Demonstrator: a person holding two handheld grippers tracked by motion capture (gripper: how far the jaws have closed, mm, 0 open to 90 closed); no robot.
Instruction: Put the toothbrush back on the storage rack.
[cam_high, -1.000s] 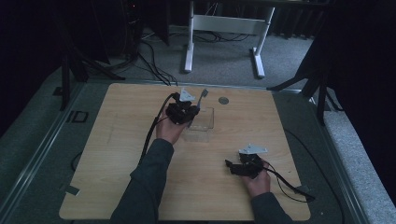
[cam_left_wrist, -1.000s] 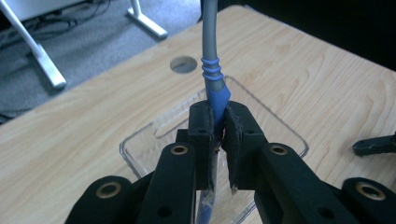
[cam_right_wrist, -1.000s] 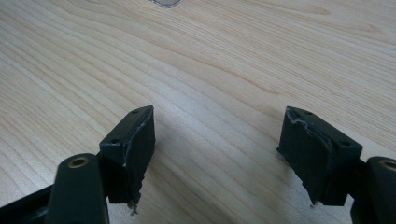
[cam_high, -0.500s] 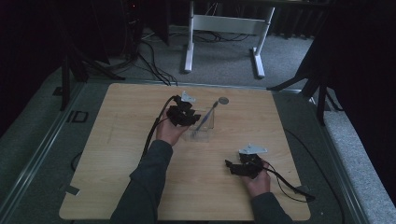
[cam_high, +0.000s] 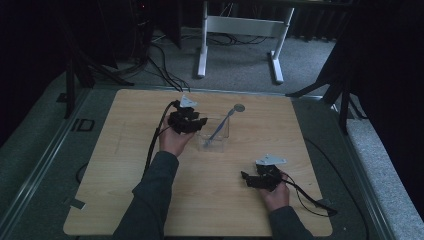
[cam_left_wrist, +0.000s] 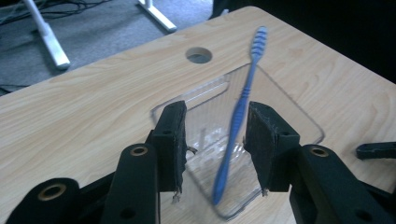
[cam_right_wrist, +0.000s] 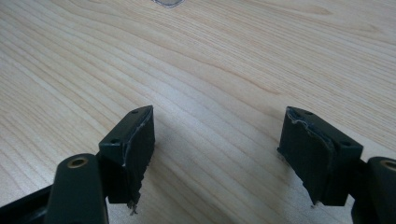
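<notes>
Left hand-held gripper (cam_high: 200, 122) at clear container (cam_high: 215, 137) w/ jaws apart astride its near wall, not clamped. Blue toothbrush (cam_left_wrist: 237, 119) leaning inside container, mid table (cam_high: 125, 195). Right hand-held gripper (cam_high: 246, 176) released, low over bare wood.

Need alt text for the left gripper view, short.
A blue toothbrush stands tilted in a clear plastic container on a wooden table, bristle end up. The left gripper is open, its black jaws either side of the container's near end. A round hole lies beyond.
</notes>
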